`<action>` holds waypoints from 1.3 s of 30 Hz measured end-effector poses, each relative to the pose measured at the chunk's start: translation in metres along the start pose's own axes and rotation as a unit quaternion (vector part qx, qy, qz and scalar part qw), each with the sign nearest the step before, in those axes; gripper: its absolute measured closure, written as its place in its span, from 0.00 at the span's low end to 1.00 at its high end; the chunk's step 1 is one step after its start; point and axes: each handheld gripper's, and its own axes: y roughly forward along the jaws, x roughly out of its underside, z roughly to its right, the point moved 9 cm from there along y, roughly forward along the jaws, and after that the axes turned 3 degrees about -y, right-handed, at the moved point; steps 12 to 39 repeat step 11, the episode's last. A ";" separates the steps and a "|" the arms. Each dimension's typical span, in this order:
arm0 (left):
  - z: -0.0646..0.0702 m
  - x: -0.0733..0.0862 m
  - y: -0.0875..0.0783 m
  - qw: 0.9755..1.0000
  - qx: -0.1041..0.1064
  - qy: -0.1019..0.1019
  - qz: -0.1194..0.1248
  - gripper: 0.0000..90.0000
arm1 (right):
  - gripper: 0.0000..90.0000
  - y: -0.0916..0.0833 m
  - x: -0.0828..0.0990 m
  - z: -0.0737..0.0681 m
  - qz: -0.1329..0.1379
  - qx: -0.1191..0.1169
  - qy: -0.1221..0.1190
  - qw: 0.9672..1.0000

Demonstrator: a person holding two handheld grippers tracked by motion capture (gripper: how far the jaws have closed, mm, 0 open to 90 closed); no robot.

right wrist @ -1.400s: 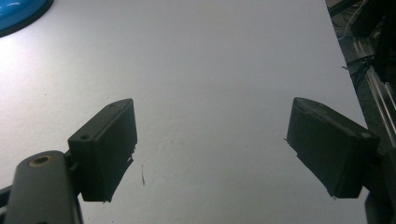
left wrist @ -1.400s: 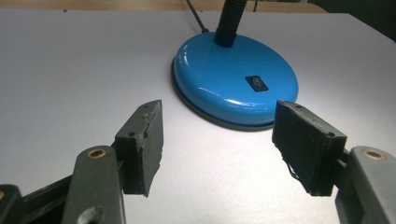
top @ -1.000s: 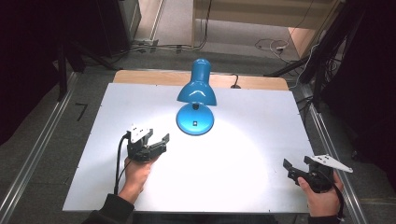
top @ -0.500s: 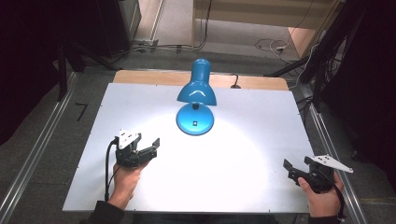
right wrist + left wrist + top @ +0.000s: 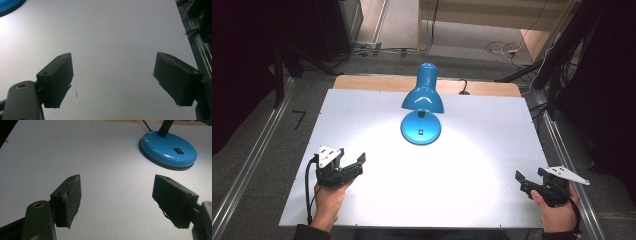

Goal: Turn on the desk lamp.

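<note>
Left gripper [image 5: 357, 165] wide, empty; right gripper [image 5: 526, 181] wide, empty; blue lamp [image 5: 422, 105] lit on table [image 5: 492, 130].

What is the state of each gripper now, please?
Left gripper: open, holding nothing, above the white table.
Right gripper: open, holding nothing.

The left gripper [image 5: 354, 166] is showing a black body with a pale grey three-cornered plate on top, and a black cable is trailing from it in a loop. The right gripper [image 5: 523, 181] is wearing a similar grey plate. In both gripper views the jaws are looking like thick black rectangular blocks, and a dark grey arm with a small brass-ringed hole is carrying the left-hand jaw.
</note>
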 end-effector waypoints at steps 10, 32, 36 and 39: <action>-0.016 0.010 -0.011 1.000 -0.009 -0.006 -0.012 0.21 | 0.15 0.005 0.004 0.005 -0.008 0.007 0.000 1.000; -0.017 0.010 -0.012 1.000 -0.009 -0.008 -0.012 0.20 | 0.15 0.008 0.005 0.005 -0.011 0.004 0.003 1.000; -0.017 0.010 -0.012 1.000 -0.009 -0.008 -0.012 0.20 | 0.15 0.008 0.005 0.005 -0.011 0.004 0.003 1.000; -0.017 0.010 -0.012 1.000 -0.009 -0.008 -0.012 0.20 | 0.15 0.008 0.005 0.005 -0.011 0.004 0.003 1.000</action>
